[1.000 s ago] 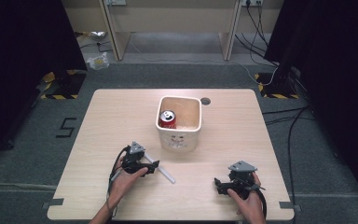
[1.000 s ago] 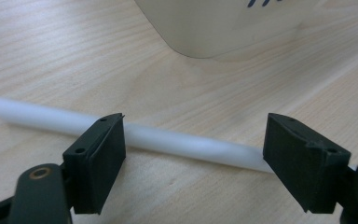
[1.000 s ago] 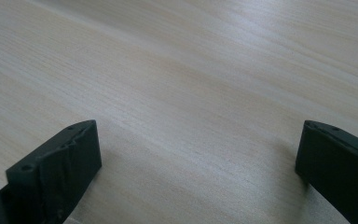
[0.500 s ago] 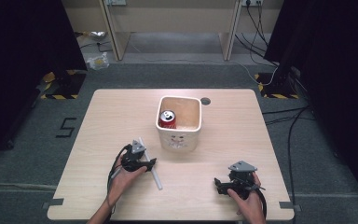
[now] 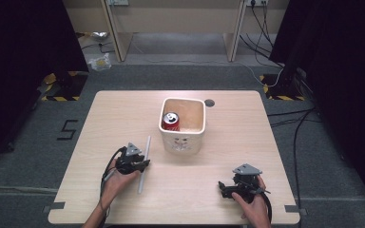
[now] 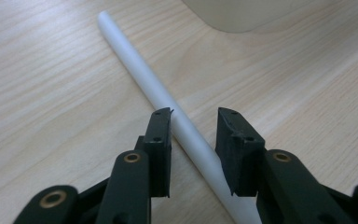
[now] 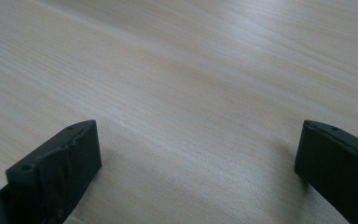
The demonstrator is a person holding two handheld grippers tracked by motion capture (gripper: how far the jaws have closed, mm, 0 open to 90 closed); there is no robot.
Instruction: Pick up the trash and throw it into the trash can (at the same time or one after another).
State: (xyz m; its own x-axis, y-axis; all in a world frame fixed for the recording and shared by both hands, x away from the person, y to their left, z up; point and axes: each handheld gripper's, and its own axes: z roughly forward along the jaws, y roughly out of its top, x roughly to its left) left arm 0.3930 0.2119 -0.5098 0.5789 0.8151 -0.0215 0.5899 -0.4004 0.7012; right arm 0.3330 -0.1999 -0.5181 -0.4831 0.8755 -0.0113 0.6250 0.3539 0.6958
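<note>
Grasp onset on a white tube (image 6: 168,109) lying flat on the wooden table (image 5: 266,142). In the high view the left gripper (image 5: 140,165) sits at the lower left of the frame, just left of the tube's middle, and the tube runs nearly upright in the picture, from below the gripper up toward the white bin (image 5: 182,124) at centre. In the left gripper view the tube crosses diagonally from the upper left down between the two black jaws; these have just been closing and now stand narrow around it, the left-hand pad at or very near the tube's side, the right-hand pad apart from it by a sliver of table. The grip therefore appears not yet made. Placement near mid-length probably serves balance, so that the tube would lift level instead of swinging. The bin stands just beyond the tube's far end, its pale wall visible at the top of the left gripper view, and a red can (image 5: 171,120) already lies in its left part, which suggests it as the likely destination. The right gripper (image 5: 237,187), at the lower right of the high view, rests low over bare table, well apart from tube and bin; its own view shows its jaws spread wide with nothing between them, seemingly kept clear while the left hand works.
</note>
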